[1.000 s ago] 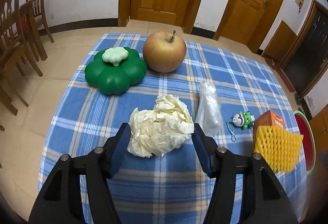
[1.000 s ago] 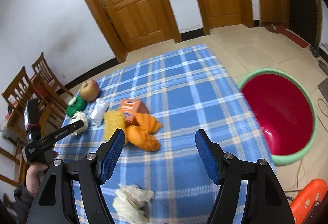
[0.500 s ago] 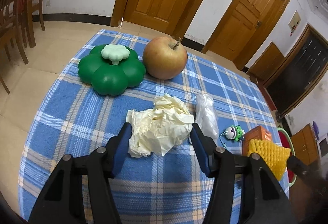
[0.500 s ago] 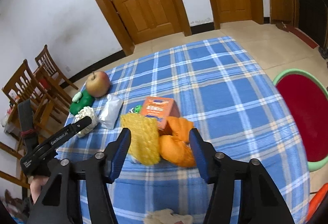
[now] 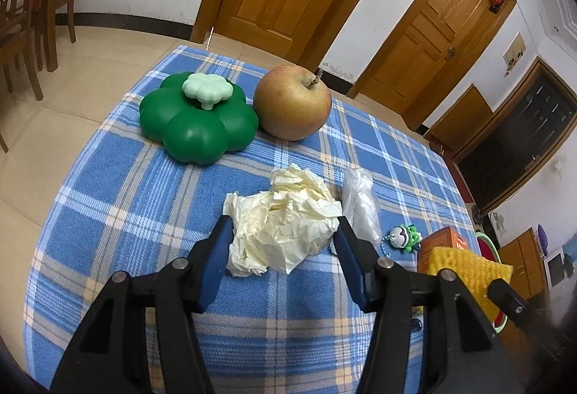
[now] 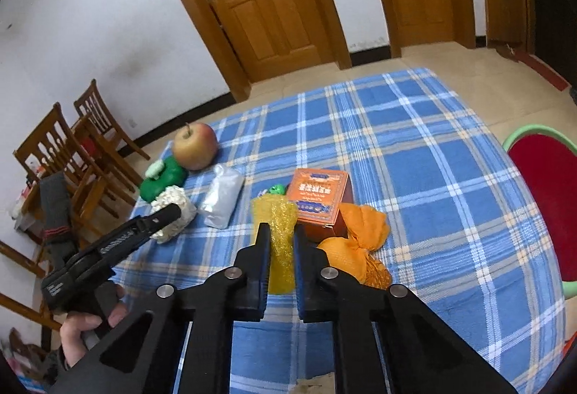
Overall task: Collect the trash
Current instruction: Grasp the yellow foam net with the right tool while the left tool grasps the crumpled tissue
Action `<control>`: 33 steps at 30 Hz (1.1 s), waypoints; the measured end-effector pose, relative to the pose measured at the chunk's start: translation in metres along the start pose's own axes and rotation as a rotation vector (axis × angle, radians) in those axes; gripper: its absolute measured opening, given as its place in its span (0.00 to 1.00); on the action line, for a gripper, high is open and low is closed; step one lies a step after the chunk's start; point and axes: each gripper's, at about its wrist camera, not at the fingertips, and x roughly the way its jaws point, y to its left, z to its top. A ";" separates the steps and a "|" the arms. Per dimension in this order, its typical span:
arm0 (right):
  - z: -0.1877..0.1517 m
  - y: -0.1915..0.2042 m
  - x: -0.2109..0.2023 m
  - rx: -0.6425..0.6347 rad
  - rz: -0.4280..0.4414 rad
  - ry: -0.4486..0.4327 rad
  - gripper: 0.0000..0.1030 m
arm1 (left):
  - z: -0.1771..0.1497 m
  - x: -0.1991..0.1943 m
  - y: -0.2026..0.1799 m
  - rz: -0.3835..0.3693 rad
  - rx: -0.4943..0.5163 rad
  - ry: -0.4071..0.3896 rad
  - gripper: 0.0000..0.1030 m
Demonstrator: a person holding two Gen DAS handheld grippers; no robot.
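A crumpled cream tissue wad point(image 5: 283, 219) lies on the blue plaid tablecloth point(image 5: 126, 199). My left gripper point(image 5: 283, 226) stands around it, jaws touching its sides; the wad point(image 6: 171, 210) and left gripper point(image 6: 119, 240) also show in the right wrist view. My right gripper point(image 6: 281, 231) is shut on a yellow foam fruit net point(image 6: 276, 235), also visible in the left view point(image 5: 468, 271). A clear plastic bag point(image 5: 359, 206) lies right of the wad.
A green flower-shaped container point(image 5: 196, 122) and an apple point(image 5: 292, 102) sit behind the wad. An orange box point(image 6: 319, 197), orange mesh nets point(image 6: 362, 249) and a small green toy point(image 5: 405, 237) lie mid-table. A red basin with green rim point(image 6: 544, 192) stands off the right edge. Wooden chairs point(image 6: 72, 149) stand left.
My right gripper moved to the yellow foam net and shut on it. My left gripper narrowed around the tissue wad until its jaws touch the paper.
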 end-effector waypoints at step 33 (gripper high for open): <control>-0.021 -0.073 -0.097 0.158 -0.054 -0.186 0.10 | 0.003 -0.019 0.006 -0.009 -0.043 -0.036 0.47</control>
